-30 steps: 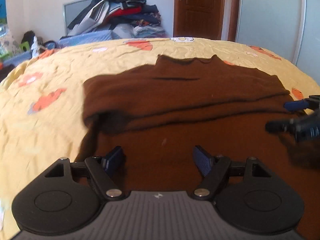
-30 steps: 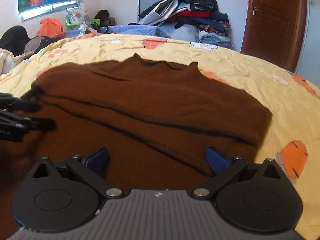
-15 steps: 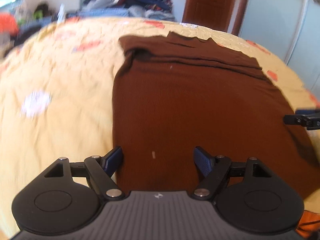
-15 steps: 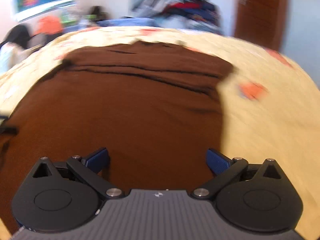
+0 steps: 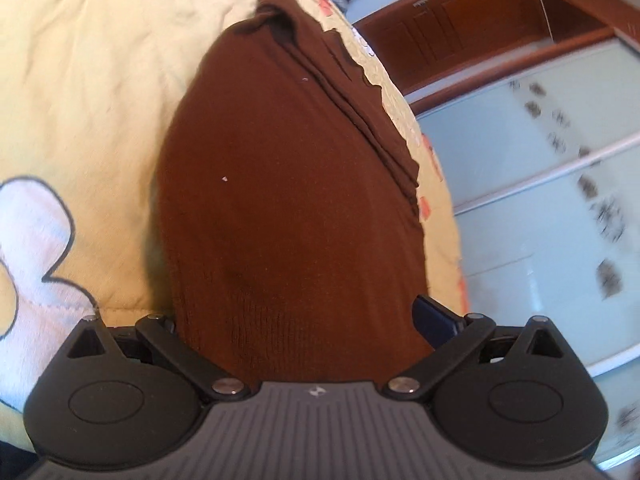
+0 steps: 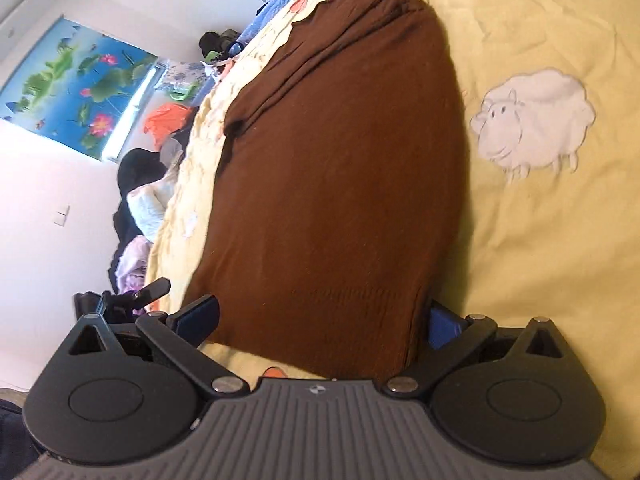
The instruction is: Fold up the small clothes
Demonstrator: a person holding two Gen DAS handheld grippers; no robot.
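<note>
A brown knitted top (image 5: 288, 200) lies flat on a yellow bedspread (image 5: 88, 92), sleeves folded across its far end. My left gripper (image 5: 304, 320) is open, its jaws straddling the near hem corner; the cloth covers the left finger and only the right blue pad (image 5: 434, 320) shows. My right gripper (image 6: 320, 320) is open too, straddling the other hem corner of the top (image 6: 340, 184). The left gripper (image 6: 132, 300) shows at the right wrist view's left edge.
The bedspread (image 6: 540, 240) carries a white sheep print (image 6: 532, 120). A wooden door (image 5: 460, 24) and glass wardrobe panels (image 5: 560, 200) stand past the bed. Piled clothes (image 6: 148, 184) and a lotus poster (image 6: 76, 88) line the wall.
Both grippers have dropped to the hem and rolled sideways, so the views are tilted. The cloth edge now sits between the open jaws of each gripper.
</note>
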